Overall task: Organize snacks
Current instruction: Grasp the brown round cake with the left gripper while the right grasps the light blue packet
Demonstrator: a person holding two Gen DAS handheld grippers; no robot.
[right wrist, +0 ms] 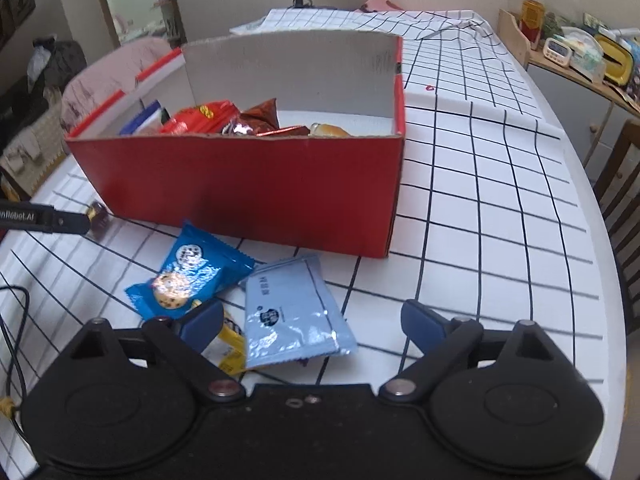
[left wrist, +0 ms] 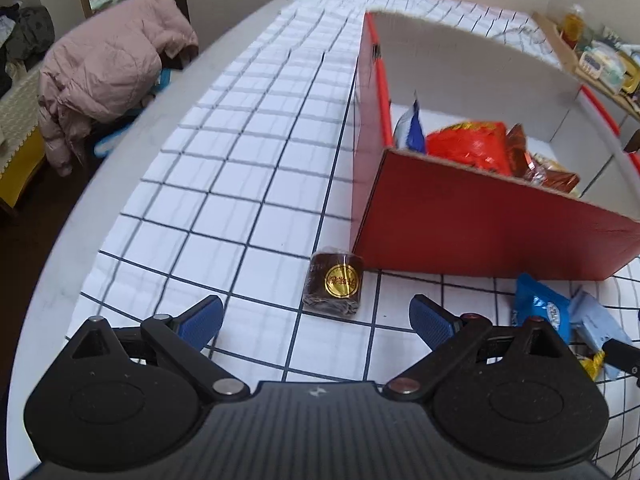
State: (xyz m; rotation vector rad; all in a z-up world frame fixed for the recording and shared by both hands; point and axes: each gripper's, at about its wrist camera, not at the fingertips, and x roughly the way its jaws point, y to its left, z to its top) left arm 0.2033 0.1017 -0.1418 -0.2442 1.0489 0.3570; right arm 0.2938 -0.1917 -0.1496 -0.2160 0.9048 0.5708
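Two claws over the bench (right wrist: 500, 208), both angled down at its white, black-gridded cloth (left wrist: 240, 184). Left claw (left wrist: 316, 322) wide open, blue pads spread, nothing between them; just ahead of it, lying on the cloth, a dark brown wrapped snack (left wrist: 335, 286) with a round gold sticker, close to the near corner of the red cardboard box (right wrist: 248, 188) but not clearly touching it. Right claw (right wrist: 312, 326) also wide open and holding nothing, with a pale blue sachet (right wrist: 294, 312) lying between and just ahead of its pads. Partly tucked under the sachet and behind the left pad, a yellow packet (right wrist: 232, 350). Beside the sachet, toward the box, a bright blue cookie packet (right wrist: 192, 272), its corner overlapping the sachet's edge. Inside the box, open at the top with white inner walls, several snacks piled at one end: a red bag (right wrist: 202, 118), a brown foil bag (right wrist: 258, 120), a blue-and-white packet (right wrist: 146, 118) and a golden bun-like piece (right wrist: 330, 130). At the left edge of the right wrist view, the tip of the other claw, next to the brown snack.
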